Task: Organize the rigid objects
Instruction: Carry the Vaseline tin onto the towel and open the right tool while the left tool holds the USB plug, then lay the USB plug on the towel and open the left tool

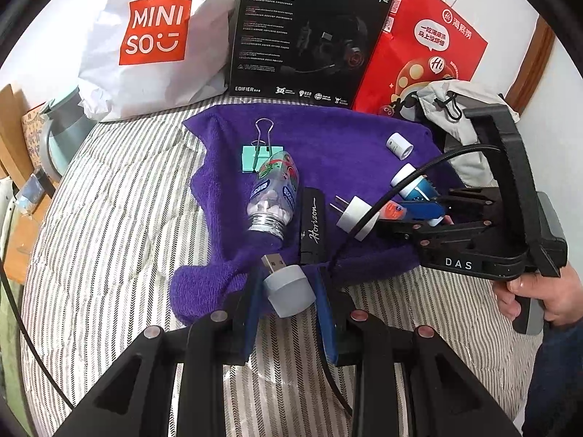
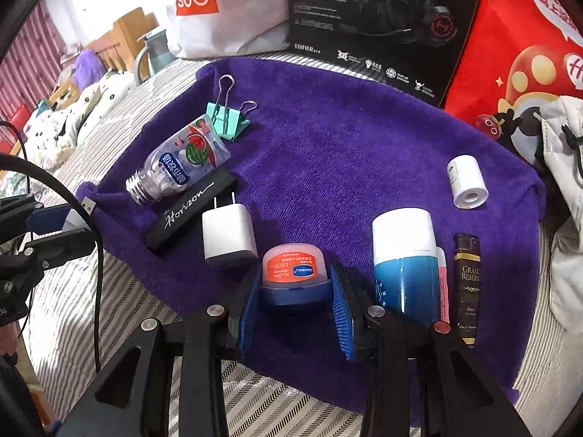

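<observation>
Now the right gripper (image 2: 296,304) jaws hug the lip balm jar (image 2: 293,267), near edge of the purple towel (image 2: 346,138). Left gripper (image 1: 286,300) pinches the USB plug (image 1: 288,286). Set both down slow, w/ room betw. things.

frame: black, "DAS" lettering | fingers (image 2: 342,306): blue ribbed | cable (image 1: 400,182): black

Far across my bed (image 1: 109,196), with its striped sheet, a white shopping bag (image 1: 153,36) leans at the left, a black headset box (image 1: 306,29) stands in the middle and a red paper bag (image 1: 430,51) at the right. A grey drawstring pouch (image 1: 455,109) slumps just beside the red bag. A pale kettle (image 1: 62,134) sits off the bed's left edge.
</observation>
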The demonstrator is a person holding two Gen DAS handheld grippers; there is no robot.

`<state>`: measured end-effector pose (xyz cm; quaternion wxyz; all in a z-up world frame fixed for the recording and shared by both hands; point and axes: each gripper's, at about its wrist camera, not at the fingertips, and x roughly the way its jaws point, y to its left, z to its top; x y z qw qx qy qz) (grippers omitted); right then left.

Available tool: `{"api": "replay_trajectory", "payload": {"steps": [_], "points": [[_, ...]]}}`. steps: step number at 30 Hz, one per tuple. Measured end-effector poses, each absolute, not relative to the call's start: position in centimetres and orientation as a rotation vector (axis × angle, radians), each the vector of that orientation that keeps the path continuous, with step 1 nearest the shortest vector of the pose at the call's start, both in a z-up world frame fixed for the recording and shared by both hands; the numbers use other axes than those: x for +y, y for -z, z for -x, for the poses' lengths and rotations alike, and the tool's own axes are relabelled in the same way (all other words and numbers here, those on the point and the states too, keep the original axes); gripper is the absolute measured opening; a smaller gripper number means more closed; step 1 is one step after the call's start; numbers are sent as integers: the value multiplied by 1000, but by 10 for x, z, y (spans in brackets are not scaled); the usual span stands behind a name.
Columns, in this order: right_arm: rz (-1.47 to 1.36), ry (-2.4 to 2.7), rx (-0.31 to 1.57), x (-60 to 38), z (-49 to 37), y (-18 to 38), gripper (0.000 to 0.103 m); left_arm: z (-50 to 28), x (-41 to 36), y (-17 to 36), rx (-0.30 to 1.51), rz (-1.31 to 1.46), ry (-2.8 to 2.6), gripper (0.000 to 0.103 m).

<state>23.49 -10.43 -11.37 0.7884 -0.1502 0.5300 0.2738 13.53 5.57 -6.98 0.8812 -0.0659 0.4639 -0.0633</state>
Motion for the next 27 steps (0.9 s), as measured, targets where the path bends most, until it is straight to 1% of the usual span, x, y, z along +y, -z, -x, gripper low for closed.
{"api": "replay_trajectory", "payload": {"steps": [4,14,22,27], "points": [[346,-586,1166,-105,-233,112,38,-134,57,69,965,138,132,27],[315,-587,1105,-122,-212,89,38,-138,61,71,978,145,122,27],[229,-549,1049,-162,-181,66,38,-159,35,65,969,103,169,27],[190,-513,1013,-186,-159,54,38,-180,19,74,998,67,183,27]]}}
